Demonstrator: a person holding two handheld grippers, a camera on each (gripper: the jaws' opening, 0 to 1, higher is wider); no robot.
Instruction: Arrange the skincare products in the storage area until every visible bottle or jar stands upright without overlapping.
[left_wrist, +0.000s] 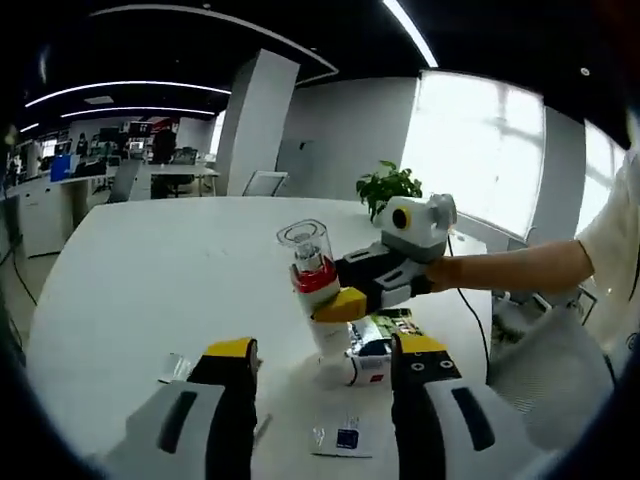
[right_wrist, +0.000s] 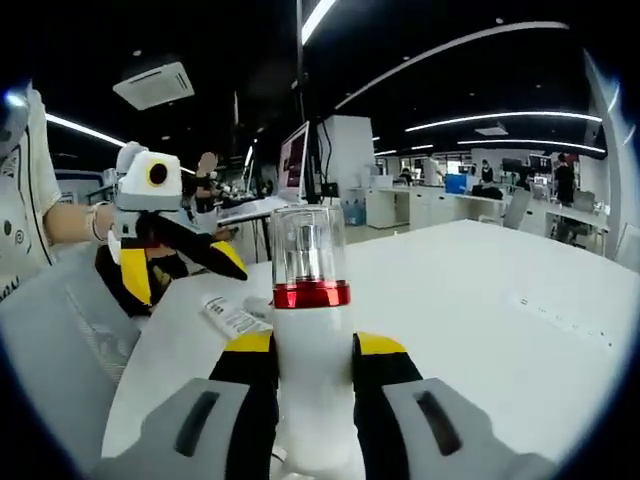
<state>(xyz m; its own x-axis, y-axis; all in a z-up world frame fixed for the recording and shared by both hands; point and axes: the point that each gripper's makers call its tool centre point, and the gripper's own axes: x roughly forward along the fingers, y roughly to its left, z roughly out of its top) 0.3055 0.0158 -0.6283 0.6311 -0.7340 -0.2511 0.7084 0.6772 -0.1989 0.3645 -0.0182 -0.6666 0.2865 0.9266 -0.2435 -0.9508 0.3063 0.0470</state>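
A white bottle (left_wrist: 312, 278) with a red collar and a clear cap stands on the white table (left_wrist: 160, 290), leaning a little. My right gripper (left_wrist: 335, 286) reaches in from the right and is shut on its body. In the right gripper view the same bottle (right_wrist: 310, 345) rises between my jaws, which clamp its white body. A labelled white tube (left_wrist: 372, 347) lies flat at the bottle's foot; it also lies flat behind the bottle (right_wrist: 232, 318) in the right gripper view. My left gripper (left_wrist: 325, 352) hangs open just in front of the bottle, holding nothing, and appears at the left (right_wrist: 180, 265).
A flat sachet (left_wrist: 345, 438) lies on the table between my left jaws, and a small clear packet (left_wrist: 175, 366) lies further left. A potted plant (left_wrist: 388, 187) stands at the table's far edge. A person's sleeve (left_wrist: 610, 250) is at the right. Desks fill the room beyond.
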